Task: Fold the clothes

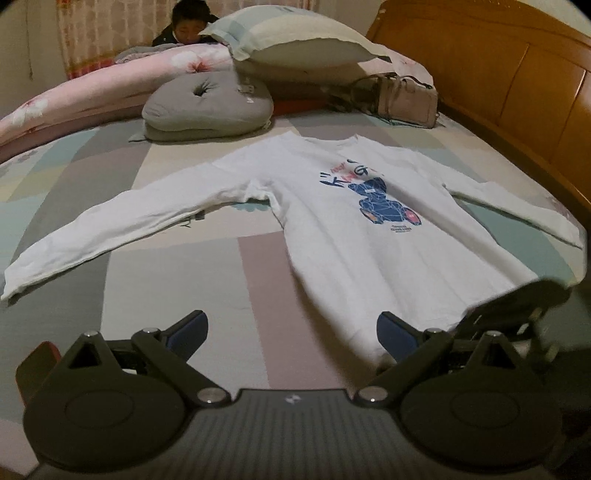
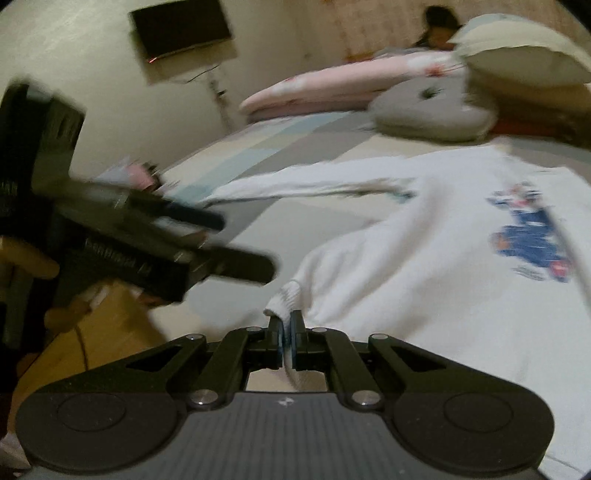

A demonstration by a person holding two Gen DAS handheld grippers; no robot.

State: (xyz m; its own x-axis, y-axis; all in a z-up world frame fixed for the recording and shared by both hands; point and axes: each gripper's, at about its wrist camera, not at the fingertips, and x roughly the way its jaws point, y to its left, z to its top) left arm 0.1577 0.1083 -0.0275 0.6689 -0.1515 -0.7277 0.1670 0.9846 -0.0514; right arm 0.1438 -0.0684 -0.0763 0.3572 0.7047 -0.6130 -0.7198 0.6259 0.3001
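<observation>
A white long-sleeved sweatshirt (image 1: 351, 229) with a blue bear print lies face up on the bed, sleeves spread out to both sides. My left gripper (image 1: 291, 332) hovers open just before the hem, and its right finger (image 1: 395, 332) is near the hem's left corner. The blurred body of the right gripper (image 1: 517, 306) sits over the hem further right. In the right wrist view my right gripper (image 2: 286, 328) is shut on the ribbed hem of the sweatshirt (image 2: 424, 258), lifting it slightly. The left gripper (image 2: 247, 245) shows blurred and open at the left.
A patchwork bedsheet (image 1: 166, 280) covers the bed. At the head end lie a grey cushion (image 1: 207, 107), a large pillow (image 1: 295, 44), a pink floral quilt (image 1: 92, 92) and a handbag (image 1: 402, 99). A wooden headboard (image 1: 517, 81) runs along the right. A person (image 1: 190, 26) sits behind the bedding.
</observation>
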